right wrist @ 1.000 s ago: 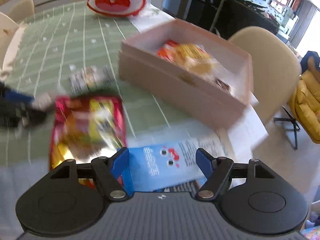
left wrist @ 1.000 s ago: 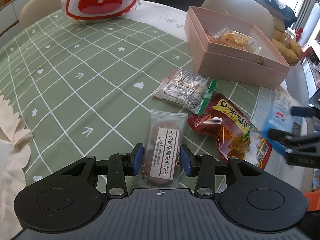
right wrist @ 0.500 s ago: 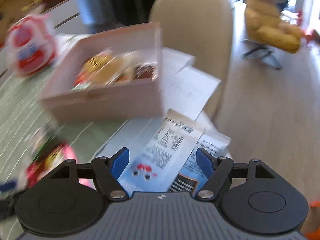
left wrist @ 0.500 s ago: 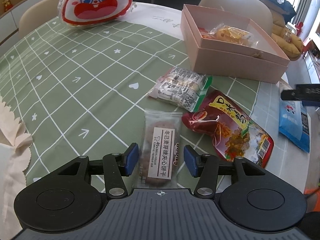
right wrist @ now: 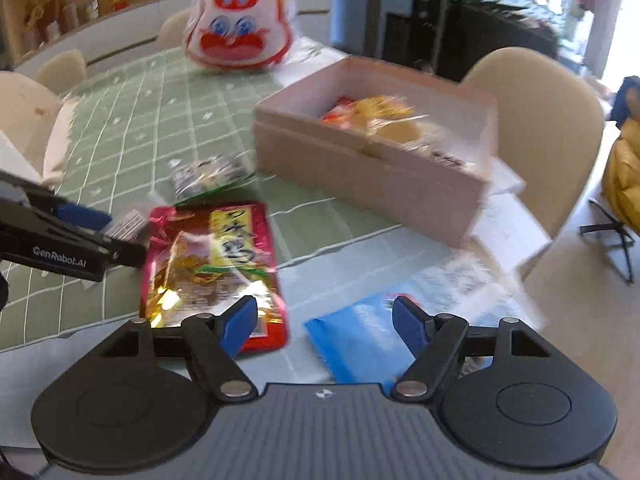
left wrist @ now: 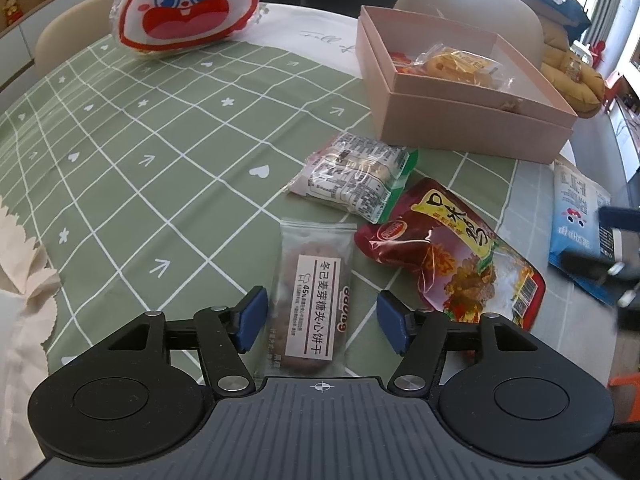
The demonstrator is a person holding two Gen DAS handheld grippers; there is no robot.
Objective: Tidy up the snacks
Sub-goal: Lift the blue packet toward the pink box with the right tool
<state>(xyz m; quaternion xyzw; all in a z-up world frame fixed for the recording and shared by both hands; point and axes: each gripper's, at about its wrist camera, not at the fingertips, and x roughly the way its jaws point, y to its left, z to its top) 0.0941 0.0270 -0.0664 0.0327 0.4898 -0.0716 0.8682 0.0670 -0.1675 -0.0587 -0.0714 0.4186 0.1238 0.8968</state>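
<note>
My left gripper [left wrist: 320, 322] is open, its fingers on either side of a clear-wrapped brown biscuit pack [left wrist: 314, 292] that lies flat on the green checked tablecloth. Beyond it lie a silver and green snack pack [left wrist: 356, 182] and a red snack bag [left wrist: 452, 256]. A pink open box [left wrist: 472, 120] holds yellow wrapped snacks [left wrist: 456, 64]. My right gripper [right wrist: 326, 326] is open and empty above a blue snack bag [right wrist: 360, 340], with the red bag [right wrist: 212, 264] to its left. The pink box [right wrist: 368, 176] stands ahead of it.
A big rabbit-face snack bag [left wrist: 184, 4] stands at the far side of the table. Beige chairs [right wrist: 544, 120] ring the table. A cream cloth [left wrist: 20, 280] lies at the left edge. Papers [right wrist: 508, 240] lie under the box near the right edge.
My left gripper has opened wider and drawn back a little from the biscuit pack. My right gripper has swung back left toward the table, over the blue bag.
</note>
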